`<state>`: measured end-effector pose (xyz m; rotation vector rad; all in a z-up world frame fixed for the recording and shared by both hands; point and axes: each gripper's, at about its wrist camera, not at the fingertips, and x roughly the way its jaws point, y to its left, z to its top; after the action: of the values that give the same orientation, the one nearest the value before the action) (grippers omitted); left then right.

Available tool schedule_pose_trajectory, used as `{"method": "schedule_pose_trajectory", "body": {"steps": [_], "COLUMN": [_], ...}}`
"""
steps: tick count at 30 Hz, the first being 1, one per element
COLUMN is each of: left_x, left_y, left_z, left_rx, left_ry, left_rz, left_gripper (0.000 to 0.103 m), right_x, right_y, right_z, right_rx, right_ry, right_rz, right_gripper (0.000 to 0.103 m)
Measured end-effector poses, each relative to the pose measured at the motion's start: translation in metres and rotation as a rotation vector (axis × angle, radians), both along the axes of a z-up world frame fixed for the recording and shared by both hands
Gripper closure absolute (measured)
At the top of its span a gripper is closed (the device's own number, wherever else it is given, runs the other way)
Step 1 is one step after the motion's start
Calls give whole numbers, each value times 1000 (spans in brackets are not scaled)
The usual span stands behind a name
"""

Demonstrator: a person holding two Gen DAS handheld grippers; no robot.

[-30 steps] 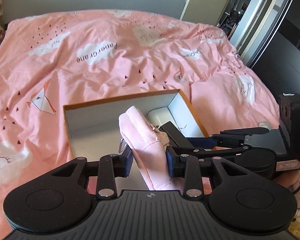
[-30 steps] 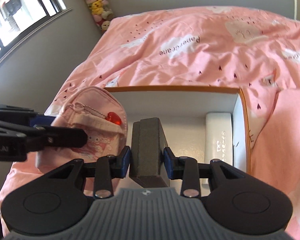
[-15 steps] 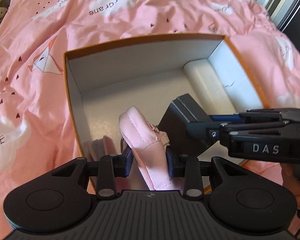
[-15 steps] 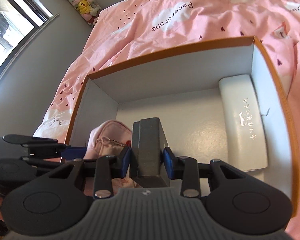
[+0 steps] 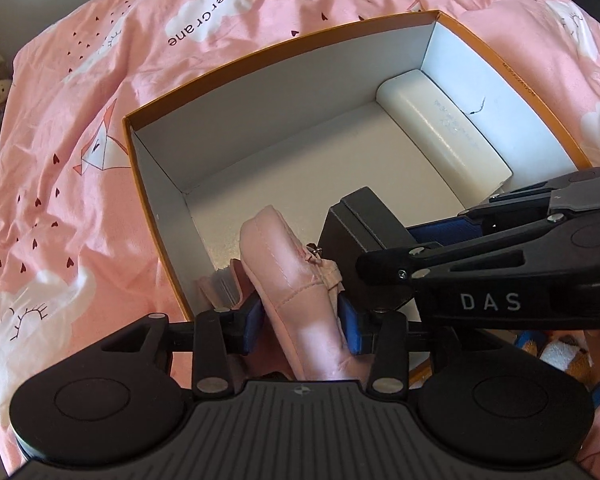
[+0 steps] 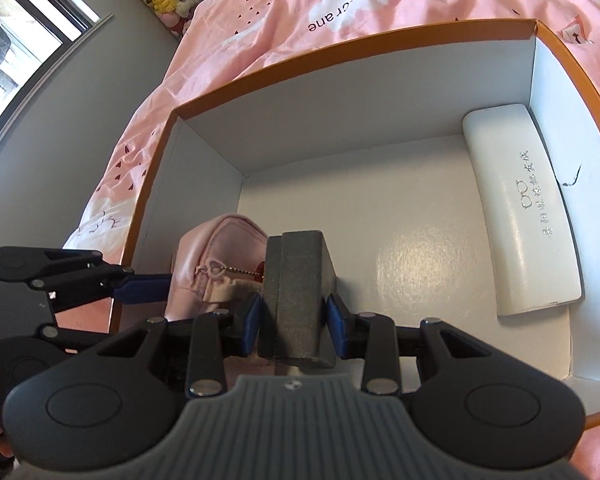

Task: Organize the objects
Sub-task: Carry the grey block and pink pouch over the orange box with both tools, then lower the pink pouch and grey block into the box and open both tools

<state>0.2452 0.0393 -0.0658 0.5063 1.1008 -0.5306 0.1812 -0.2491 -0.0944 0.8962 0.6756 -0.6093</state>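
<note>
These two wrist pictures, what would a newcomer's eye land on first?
Probably the orange-edged box lying open on the pink bedspread. Both grippers reach into its near end: the left gripper around a pink pouch, the right gripper clamped on a dark case. A white glasses case lies along the right wall.

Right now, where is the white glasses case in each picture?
Left wrist view: the white glasses case lies in the upper right, inside the orange-rimmed box, along its right wall.
Right wrist view: the case lies at the right, along the same wall, its printed top facing up.
Shared landmark: the "Papercrane" cloud on the pink duvet, just beyond the box's far wall in both views.
</note>
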Motion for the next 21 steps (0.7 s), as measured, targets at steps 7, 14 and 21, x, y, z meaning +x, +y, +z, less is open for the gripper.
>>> {"method": "schedule_pose_trajectory", "body": {"steps": [7, 14, 21], "left_x": [-14, -16, -16], "left_y": [21, 53, 72], "left_z": [19, 42, 51], "left_rx": [-100, -262, -343], "left_ry": [-21, -11, -45], "left_rz": [-15, 80, 206], "left_gripper": [42, 43, 45], "right_x": [4, 10, 9], "right_y": [8, 12, 14], "right_z": [2, 2, 11], "right_rx": [-49, -28, -15], "right_ry": [47, 44, 22], "right_rz": [38, 62, 50], "right_gripper": [66, 62, 62]}}
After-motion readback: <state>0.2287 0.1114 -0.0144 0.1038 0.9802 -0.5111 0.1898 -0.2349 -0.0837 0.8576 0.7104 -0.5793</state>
